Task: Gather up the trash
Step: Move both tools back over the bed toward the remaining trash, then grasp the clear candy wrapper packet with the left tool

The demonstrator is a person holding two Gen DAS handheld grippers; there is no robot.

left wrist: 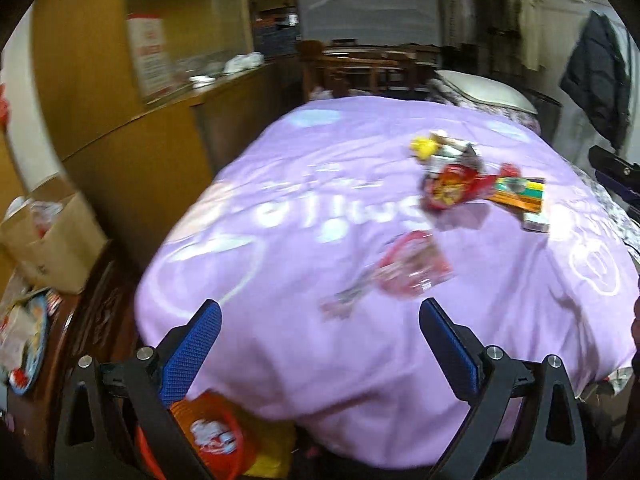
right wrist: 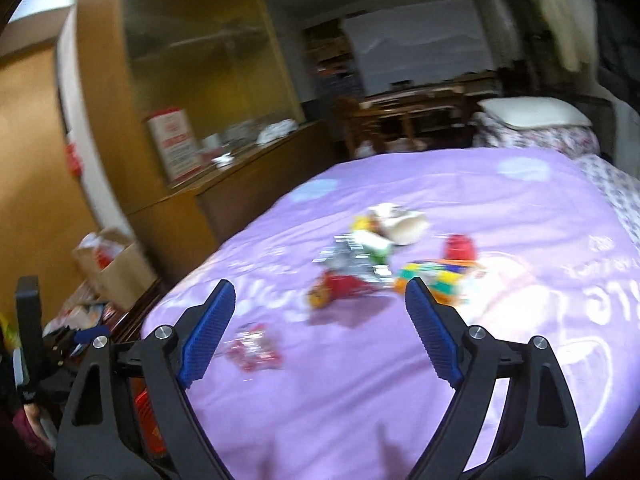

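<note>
Left tongs (left wrist: 320, 344) wide apart, nothing between the blue pads, aimed down over the near edge of the bed. Right tongs (right wrist: 320, 320) also spread wide and empty, pointed toward the middle of the purple bedcover (left wrist: 304, 360). Probably kept open so as to be ready for the next piece.

Trash scattered on the bedcover, well ahead of both tongs: a red snack bag (left wrist: 452, 190) touching an orange and green box (left wrist: 520, 196), a yellow bit (left wrist: 424, 147) behind them, and a flat clear wrapper with red print (left wrist: 412, 276) lying alone, nearest to the left tongs. Likely the easiest first pick, being thin and apart from the pile.

Orange bin (left wrist: 218, 438) down on the floor beside the bed, below the left tongs, with a wrapper already inside. Presumably placed there for a short carry from bed to bin.

Pictures blurred; small details not readable.
</note>
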